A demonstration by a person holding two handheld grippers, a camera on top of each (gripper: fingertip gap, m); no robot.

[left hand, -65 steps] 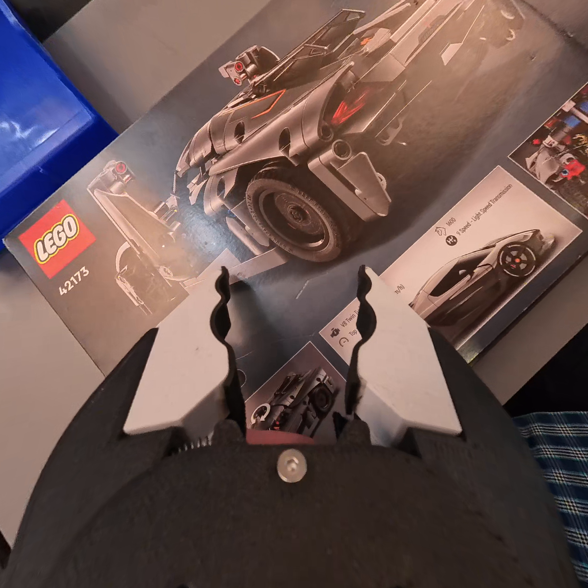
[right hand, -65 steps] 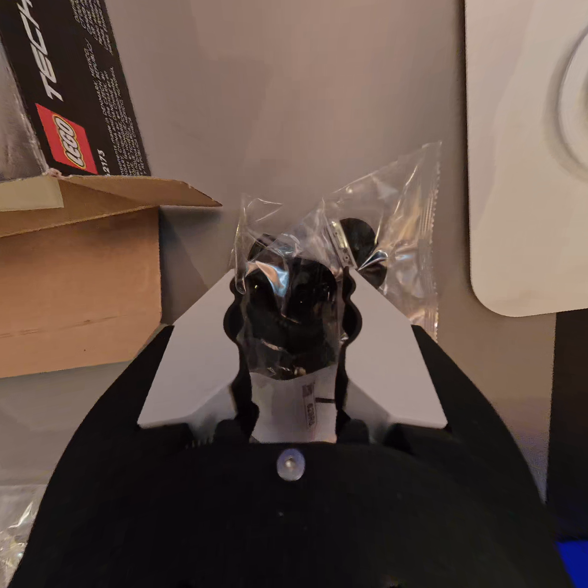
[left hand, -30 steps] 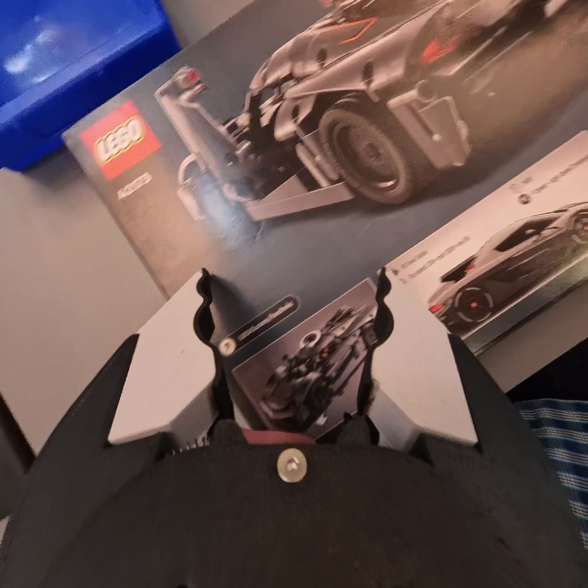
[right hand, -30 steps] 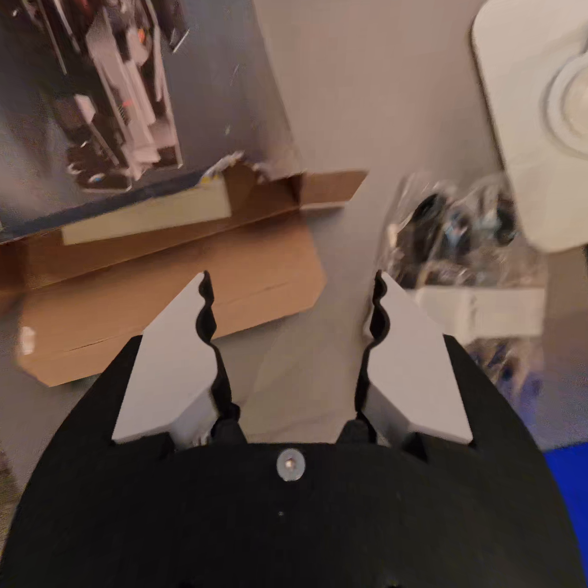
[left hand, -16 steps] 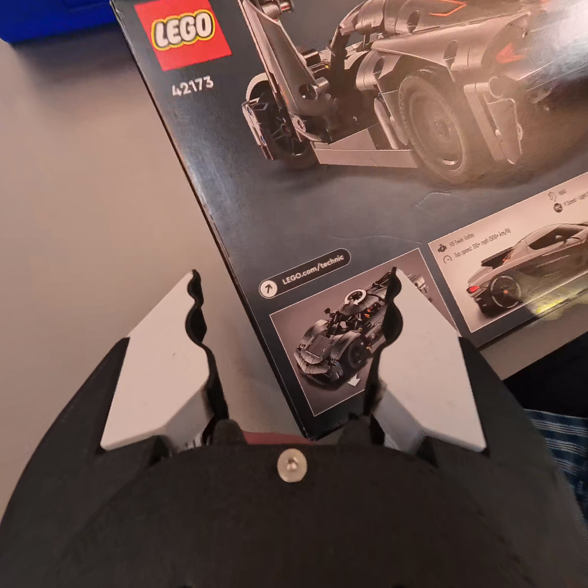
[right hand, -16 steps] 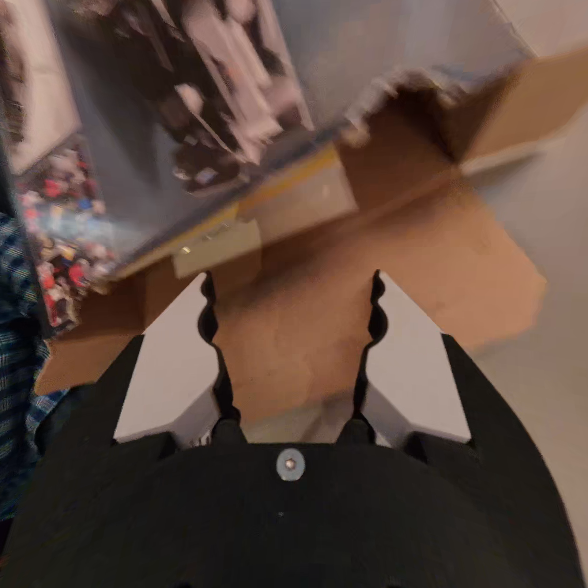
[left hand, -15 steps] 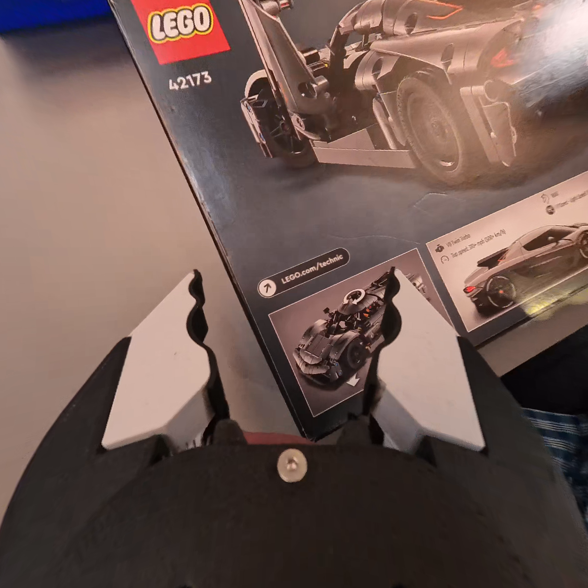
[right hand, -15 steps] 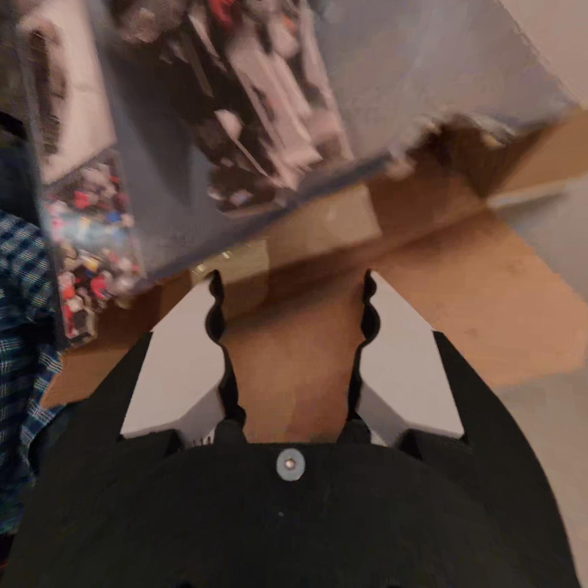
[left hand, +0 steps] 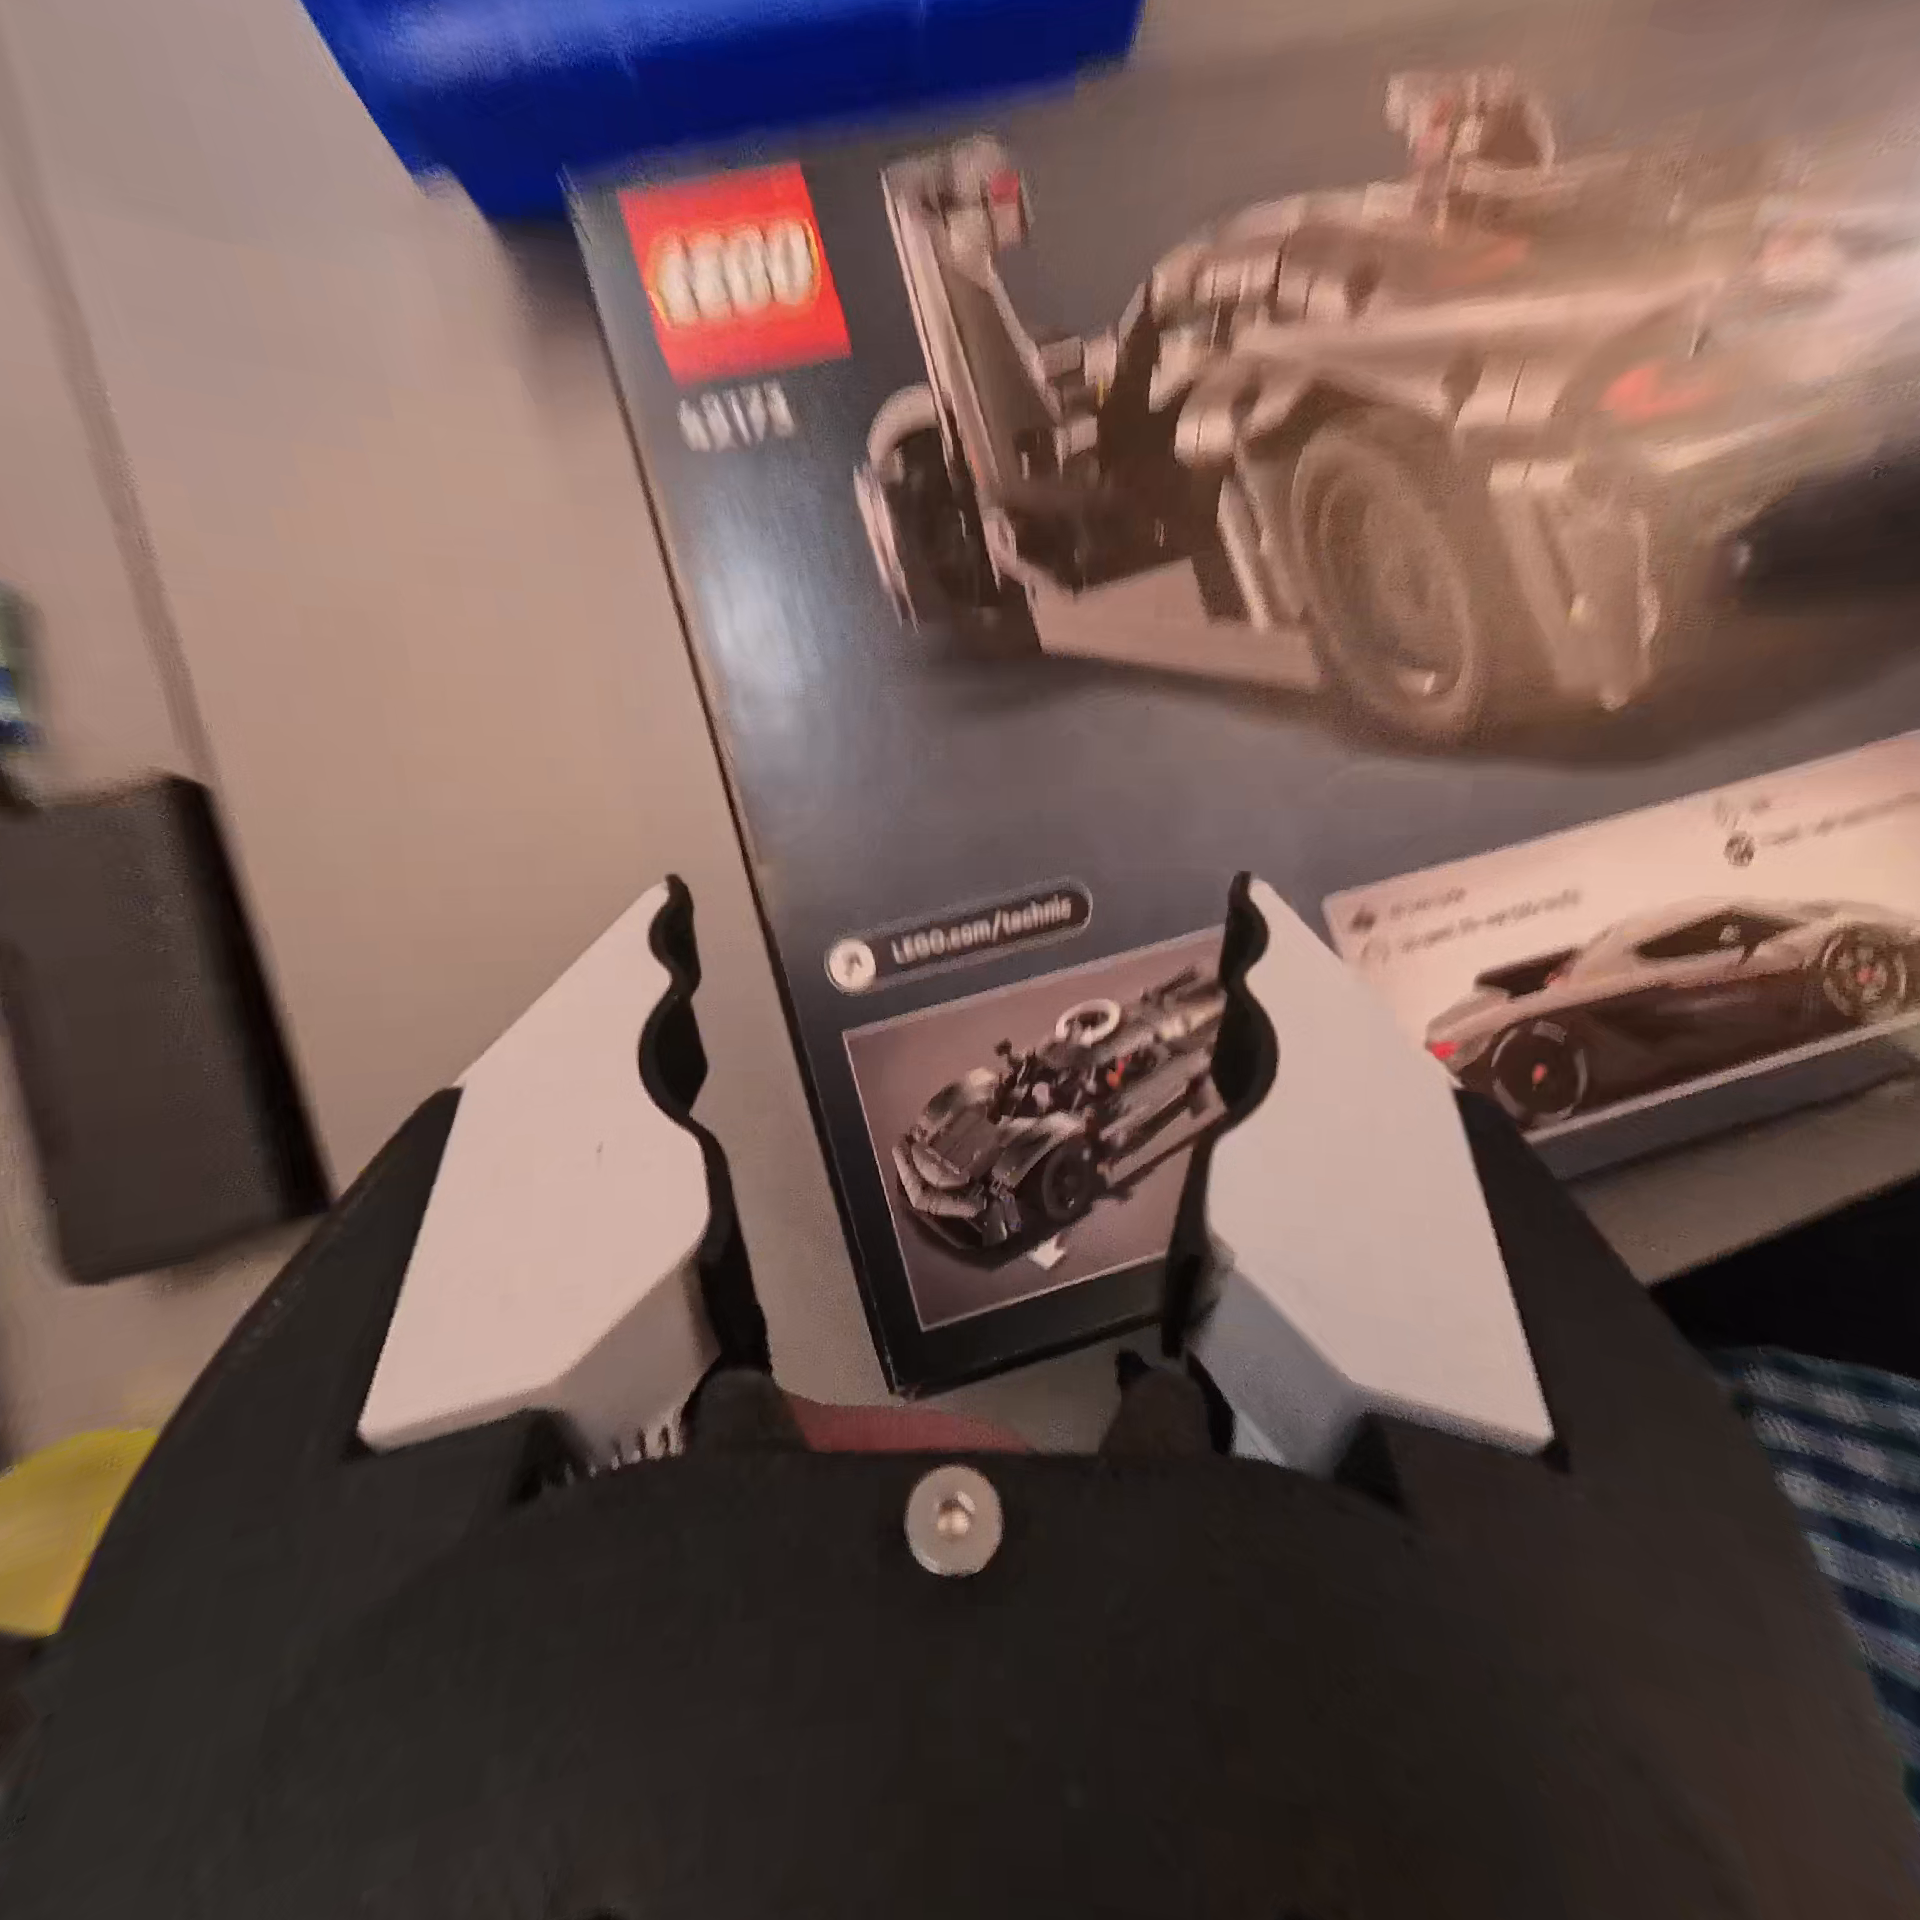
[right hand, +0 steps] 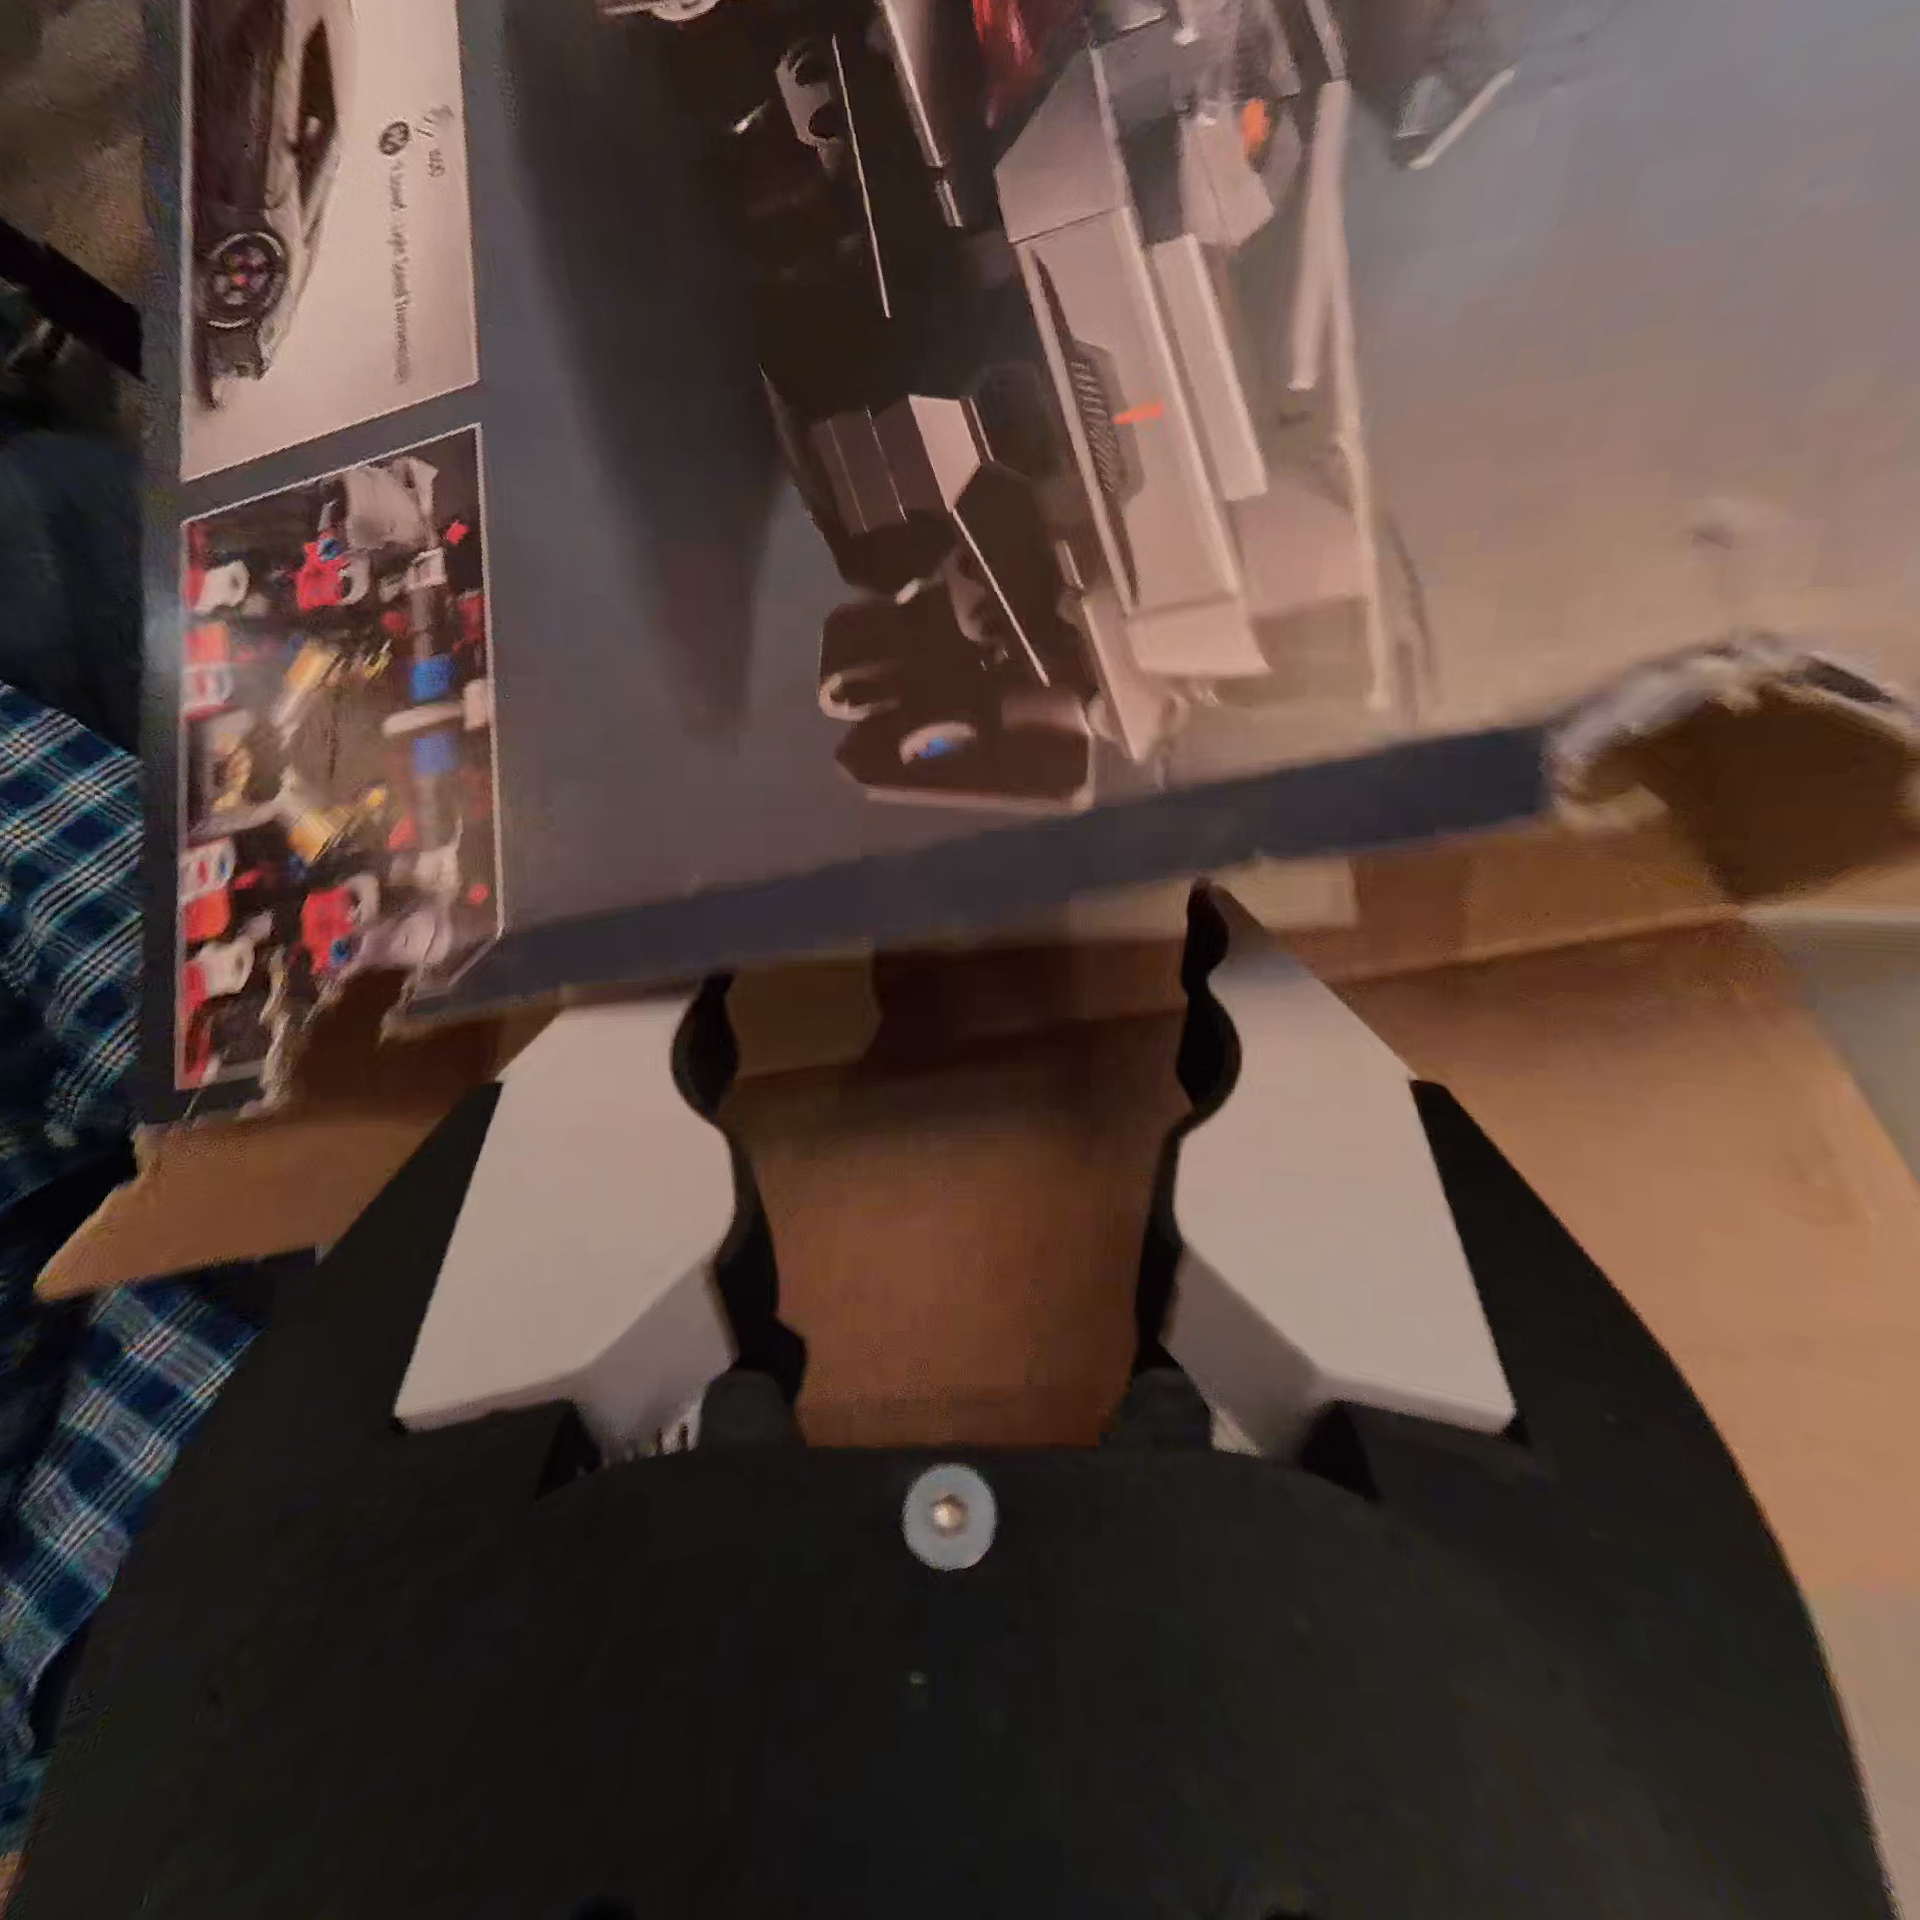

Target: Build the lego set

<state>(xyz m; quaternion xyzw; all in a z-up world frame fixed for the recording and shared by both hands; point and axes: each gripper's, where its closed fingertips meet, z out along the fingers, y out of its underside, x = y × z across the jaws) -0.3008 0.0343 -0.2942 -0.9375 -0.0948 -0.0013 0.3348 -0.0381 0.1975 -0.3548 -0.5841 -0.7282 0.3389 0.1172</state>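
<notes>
The lego set's box [left hand: 1039, 727] lies flat on the grey table [left hand: 364, 520], printed with a grey car. My left gripper [left hand: 956, 894] is open and empty; the box's near left corner sits between its fingers. In the right wrist view the box [right hand: 675, 520] shows its torn open end, with a brown cardboard flap [right hand: 1455, 1091] folded out toward me. My right gripper [right hand: 956, 935] is open and empty, its fingers over the flap and its tips at the edge of the opening. The inside of the box is hidden. Both views are blurred.
A blue bin [left hand: 727, 83] stands behind the box. A flat black object [left hand: 135, 1018] lies at the left and something yellow [left hand: 52, 1517] at the lower left. A person's plaid cloth shows at the table's edge [left hand: 1829, 1558] and in the right wrist view [right hand: 62, 883].
My right gripper let go of the clear parts bag, swung left and closed in on the box's open end. My left gripper shifted to the box's near left corner.
</notes>
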